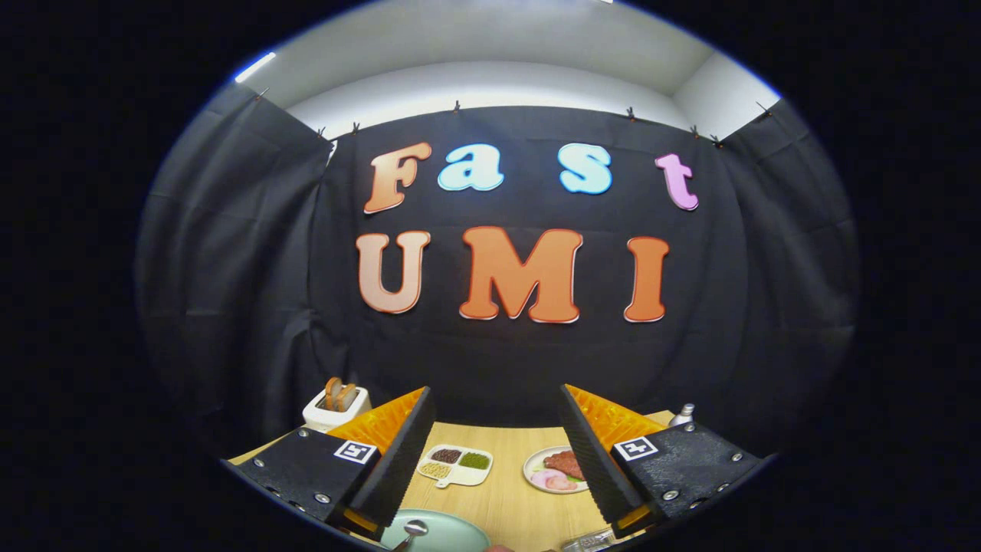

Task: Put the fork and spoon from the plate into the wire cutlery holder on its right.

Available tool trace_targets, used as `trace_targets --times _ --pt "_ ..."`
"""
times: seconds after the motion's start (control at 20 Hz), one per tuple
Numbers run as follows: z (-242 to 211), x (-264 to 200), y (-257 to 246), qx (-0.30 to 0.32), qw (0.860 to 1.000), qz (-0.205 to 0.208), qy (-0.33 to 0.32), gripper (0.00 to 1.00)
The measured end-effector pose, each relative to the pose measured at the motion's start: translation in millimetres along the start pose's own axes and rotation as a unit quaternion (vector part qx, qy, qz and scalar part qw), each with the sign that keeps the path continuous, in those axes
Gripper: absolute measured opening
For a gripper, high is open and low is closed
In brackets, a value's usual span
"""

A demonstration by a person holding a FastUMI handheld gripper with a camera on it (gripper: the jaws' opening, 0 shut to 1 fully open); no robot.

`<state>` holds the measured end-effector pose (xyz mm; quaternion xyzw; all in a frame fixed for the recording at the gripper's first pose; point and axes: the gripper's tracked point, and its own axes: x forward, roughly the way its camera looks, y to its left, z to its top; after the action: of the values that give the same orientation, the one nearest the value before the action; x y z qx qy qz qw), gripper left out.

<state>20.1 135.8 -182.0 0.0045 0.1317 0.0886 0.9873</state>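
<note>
A white toaster with two slices of browned bread standing in its slots sat at the far left of the pale wooden table, against the black cloth wall and just beyond the left finger. The gripper hung above the near part of the table with its two fingers spread wide apart, nothing between them but bare tabletop and the dishes farther off. Just below the left fingertip lay a round pale-green plate, cut off at the near edge, and on it rested the shiny bowl of a metal spoon, its handle running down out of sight; the fork could not be made out. Ahead of the gap between the fingers, toward the left one, stood a small white divided tray holding dark brown, green and yellowish grains in separate compartments. To its right, partly hidden behind the right finger, sat a small white plate carrying a reddish piece of meat and pale pink slices. Under the right fingertip a bit of glinting metal showed at the table's near edge, too little to tell what it was. Beyond the right finger, near the wall, rose the silver top of a small bottle.
</note>
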Motion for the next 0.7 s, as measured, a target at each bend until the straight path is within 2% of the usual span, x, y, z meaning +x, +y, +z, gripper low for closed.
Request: trace_targets --times 0.15,0.3,0.55,0.7 --pt "-38 1 28 -0.005 0.997 0.028 0.072 0.97" --pt "-90 1 54 -0.005 0.983 0.059 0.173 0.97" --pt "-160 -16 88 0.011 0.944 0.093 0.317 0.97" --pt "-205 -31 93 0.011 0.911 0.101 0.401 0.94"
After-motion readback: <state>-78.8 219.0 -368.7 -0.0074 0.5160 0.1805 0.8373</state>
